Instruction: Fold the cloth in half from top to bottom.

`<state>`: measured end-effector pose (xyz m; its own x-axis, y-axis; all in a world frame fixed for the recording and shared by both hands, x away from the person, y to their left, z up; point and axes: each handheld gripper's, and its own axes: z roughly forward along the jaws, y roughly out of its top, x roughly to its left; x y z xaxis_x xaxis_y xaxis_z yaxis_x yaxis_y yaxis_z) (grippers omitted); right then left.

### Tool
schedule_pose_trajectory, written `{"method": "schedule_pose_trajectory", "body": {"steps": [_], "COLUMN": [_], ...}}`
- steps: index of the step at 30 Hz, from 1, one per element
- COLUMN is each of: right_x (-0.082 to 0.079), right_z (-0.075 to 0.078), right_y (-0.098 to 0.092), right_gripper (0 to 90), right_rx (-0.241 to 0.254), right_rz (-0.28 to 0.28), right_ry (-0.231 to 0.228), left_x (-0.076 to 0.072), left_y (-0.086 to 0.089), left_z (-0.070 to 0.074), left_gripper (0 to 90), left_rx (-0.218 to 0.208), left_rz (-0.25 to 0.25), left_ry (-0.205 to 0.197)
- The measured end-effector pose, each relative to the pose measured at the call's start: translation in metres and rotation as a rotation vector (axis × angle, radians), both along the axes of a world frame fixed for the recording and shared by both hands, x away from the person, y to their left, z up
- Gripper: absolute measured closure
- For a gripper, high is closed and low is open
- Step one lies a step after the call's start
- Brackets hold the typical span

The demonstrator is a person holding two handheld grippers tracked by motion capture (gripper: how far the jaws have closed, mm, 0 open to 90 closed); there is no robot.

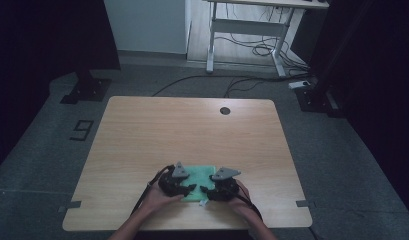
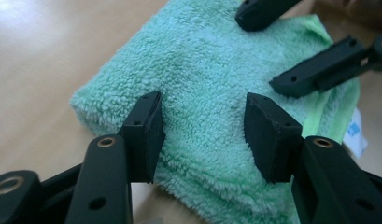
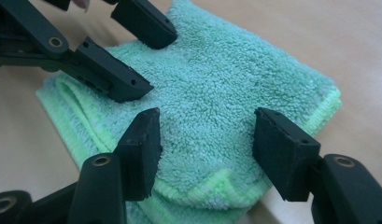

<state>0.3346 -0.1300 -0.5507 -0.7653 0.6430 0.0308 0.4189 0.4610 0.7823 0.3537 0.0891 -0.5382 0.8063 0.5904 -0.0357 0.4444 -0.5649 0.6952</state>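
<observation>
Fingers of both grippers stand spread over a folded green towel point(image 1: 198, 181) near the front edge of the bench point(image 1: 142, 135), a little right of its middle. Beyond the towel the wooden top runs bare to the far edge, where a dark round grommet point(image 1: 225, 110) sits right of centre; left and right of the hands the wood is bare as well. The near edge lies just behind the hands, so free room there is slight.

The left gripper point(image 2: 202, 126) has its two black fingers point(image 2: 144, 135) wide apart, with towel pile showing between them and nothing clasped. Whether the pads rest on the cloth or hover just above it cannot be told. The right gripper point(image 3: 205, 149) is likewise parted wide, holding nothing, its fingers point(image 3: 139, 151) set over the towel's near folded corner. Each gripper view also catches the other gripper's fingers (farther off, at the top) reaching across the same cloth.

In the high view the left gripper point(image 1: 184, 187) comes over the towel's left side and the right gripper point(image 1: 212, 190) over its right, the person's hands behind them.

The towel is mint-green terry, folded into a thick rectangular pad with several layers showing at its edges and a brighter green stitched hem. A small white tag point(image 2: 357, 135) pokes out at one corner.
</observation>
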Motion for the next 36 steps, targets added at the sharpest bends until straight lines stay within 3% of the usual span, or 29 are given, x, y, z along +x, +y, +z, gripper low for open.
{"method": "schedule_pose_trajectory", "body": {"steps": [5, 13, 22, 25, 28, 31, 32, 34, 36], "right_x": [0.026, 0.03, 0.048, 0.048, 0.046, 0.041, 0.034, 0.024, 0.013], "right_z": [0.0, -0.001, -0.001, -0.001, -0.001, 0.003, 0.011, 0.022, 0.03], "right_y": [-0.001, -0.002, -0.001, -0.001, -0.002, -0.005, -0.009, -0.013, -0.016], "right_gripper": [41.6, 41.6, 41.9, 41.9, 39.8, 39.1, 37.9, 37.0, 36.5], "right_rx": [0.016, 0.021, 0.026, 0.023, 0.018, 0.049, 0.091, 0.109, 0.124], "right_rz": [-0.043, -0.048, -0.066, -0.066, -0.069, -0.08, -0.084, -0.079, -0.072], "right_ry": [0.003, -0.002, 0.008, 0.005, -0.008, -0.02, -0.041, -0.067, -0.088], "left_x": [0.024, 0.03, 0.051, 0.047, 0.039, 0.03, 0.02, 0.015, -0.001], "left_y": [-0.003, -0.001, 0.0, 0.001, 0.003, 0.006, 0.011, 0.013, 0.019], "left_z": [0.0, 0.0, -0.001, 0.0, 0.003, 0.01, 0.019, 0.023, 0.032], "left_gripper": [48.1, 48.1, 48.8, 48.5, 44.6, 40.4, 40.1, 39.3, 39.1], "left_rx": [-0.011, -0.013, -0.026, -0.012, 0.009, -0.011, -0.032, -0.036, -0.048], "left_rz": [0.027, 0.027, 0.032, 0.024, 0.029, 0.035, 0.034, 0.031, 0.031], "left_ry": [-0.001, 0.003, 0.014, -0.002, -0.048, -0.081, -0.108, -0.117, -0.147]}}
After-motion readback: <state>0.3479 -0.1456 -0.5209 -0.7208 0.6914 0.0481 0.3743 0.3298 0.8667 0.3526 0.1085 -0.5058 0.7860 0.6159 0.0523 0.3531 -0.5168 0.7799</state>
